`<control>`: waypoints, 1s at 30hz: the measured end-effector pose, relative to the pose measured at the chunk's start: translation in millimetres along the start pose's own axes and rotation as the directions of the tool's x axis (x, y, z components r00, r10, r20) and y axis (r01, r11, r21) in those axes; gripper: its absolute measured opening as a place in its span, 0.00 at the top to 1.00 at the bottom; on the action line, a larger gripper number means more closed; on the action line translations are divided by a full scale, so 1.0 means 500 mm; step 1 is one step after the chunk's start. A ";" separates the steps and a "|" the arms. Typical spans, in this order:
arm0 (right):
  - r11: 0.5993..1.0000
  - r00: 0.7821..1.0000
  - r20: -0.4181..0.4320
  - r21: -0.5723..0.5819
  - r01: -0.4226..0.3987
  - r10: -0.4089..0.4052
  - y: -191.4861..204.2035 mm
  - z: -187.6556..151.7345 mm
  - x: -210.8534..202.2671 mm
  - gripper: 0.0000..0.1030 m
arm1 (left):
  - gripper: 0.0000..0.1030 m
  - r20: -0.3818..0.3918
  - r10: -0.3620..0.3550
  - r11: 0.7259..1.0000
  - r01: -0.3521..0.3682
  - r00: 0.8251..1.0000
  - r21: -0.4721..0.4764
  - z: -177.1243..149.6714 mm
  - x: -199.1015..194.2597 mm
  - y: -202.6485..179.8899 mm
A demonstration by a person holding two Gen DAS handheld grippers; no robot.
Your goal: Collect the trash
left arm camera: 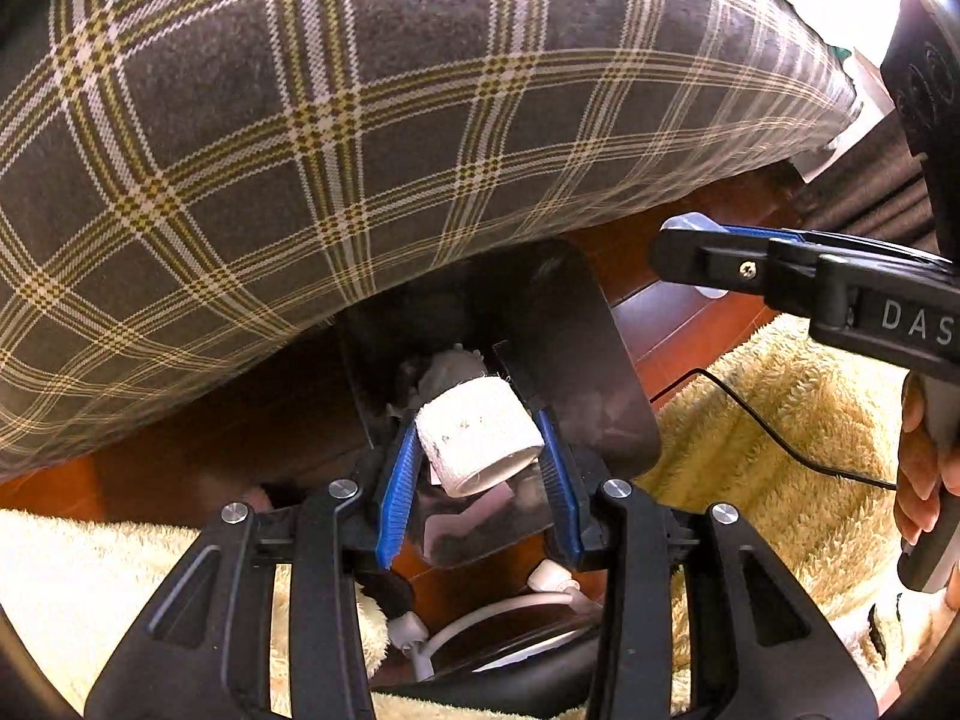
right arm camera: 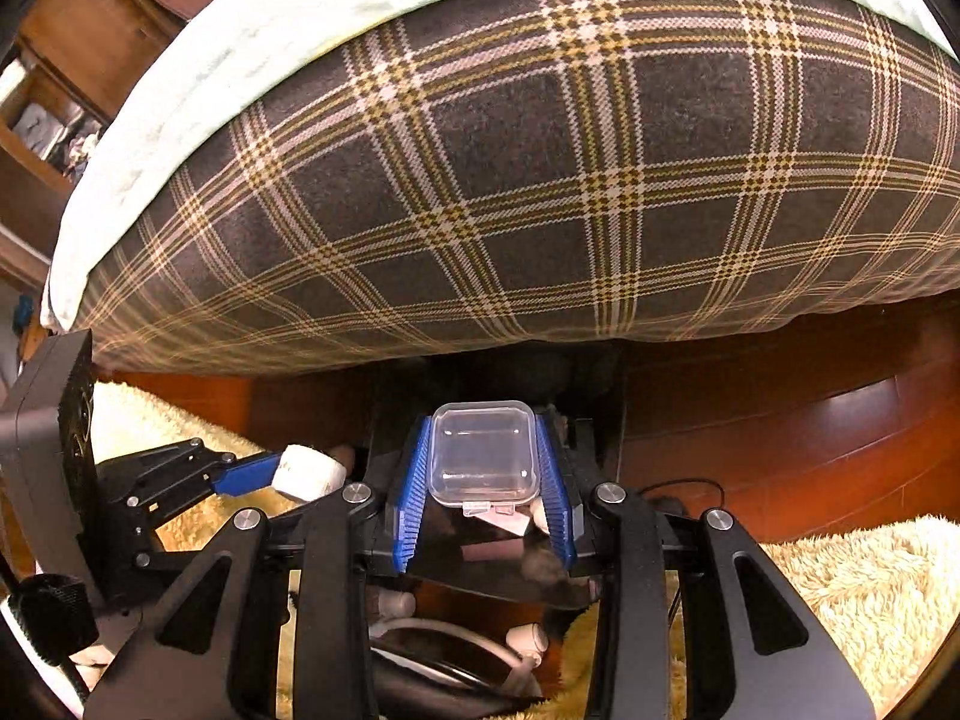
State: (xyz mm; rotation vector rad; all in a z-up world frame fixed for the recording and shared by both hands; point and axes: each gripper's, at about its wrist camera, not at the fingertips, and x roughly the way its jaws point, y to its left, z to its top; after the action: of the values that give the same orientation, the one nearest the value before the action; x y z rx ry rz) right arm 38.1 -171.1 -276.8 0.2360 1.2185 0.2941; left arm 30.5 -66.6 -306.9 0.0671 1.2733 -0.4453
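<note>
The left gripper [left arm camera: 477, 450] had its blue-padded jaws closed on a white roll of gauze [left arm camera: 477, 441], which sat crosswise between the pads, one flat end facing the camera and its sides pressed by both pads. Just beyond and below it stood a dark bin [left arm camera: 576, 360], its opening under the roll, with pale scraps visible inside. The right gripper [right arm camera: 483, 468] gripped a small clear plastic box [right arm camera: 483, 453], lid shut and latch toward the camera, wedged squarely between its two pads, over the same dark bin [right arm camera: 606, 420]. From the right wrist view the left gripper [right arm camera: 282, 471] came in from the side with the roll [right arm camera: 309, 473] at its tip, near the box. A plaid bedcover [left arm camera: 360, 120] hung behind, above a reddish wooden floor [right arm camera: 810, 432] and a shaggy cream rug [right arm camera: 840, 576]
</note>
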 end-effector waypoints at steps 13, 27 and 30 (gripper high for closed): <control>0.999 0.997 0.070 0.046 -0.019 0.016 -0.075 0.046 -0.107 0.35 | 0.39 0.069 0.026 1.000 -0.026 0.997 0.000 0.025 -0.089 0.003; 0.987 0.894 0.429 -0.031 0.161 -0.132 -0.058 0.143 -0.430 0.03 | 0.08 0.459 0.190 0.981 -0.182 0.868 -0.064 0.103 -0.449 0.020; 0.978 0.845 0.511 -0.041 0.206 -0.157 -0.025 0.139 -0.489 0.03 | 0.08 0.530 0.228 0.973 -0.203 0.817 -0.107 0.115 -0.524 0.024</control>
State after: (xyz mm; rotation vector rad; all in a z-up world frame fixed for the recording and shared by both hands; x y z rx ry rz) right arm 28.0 -269.1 -41.9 0.1018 0.6936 0.1094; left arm 29.4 2.3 -47.5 0.0422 0.7029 -0.2116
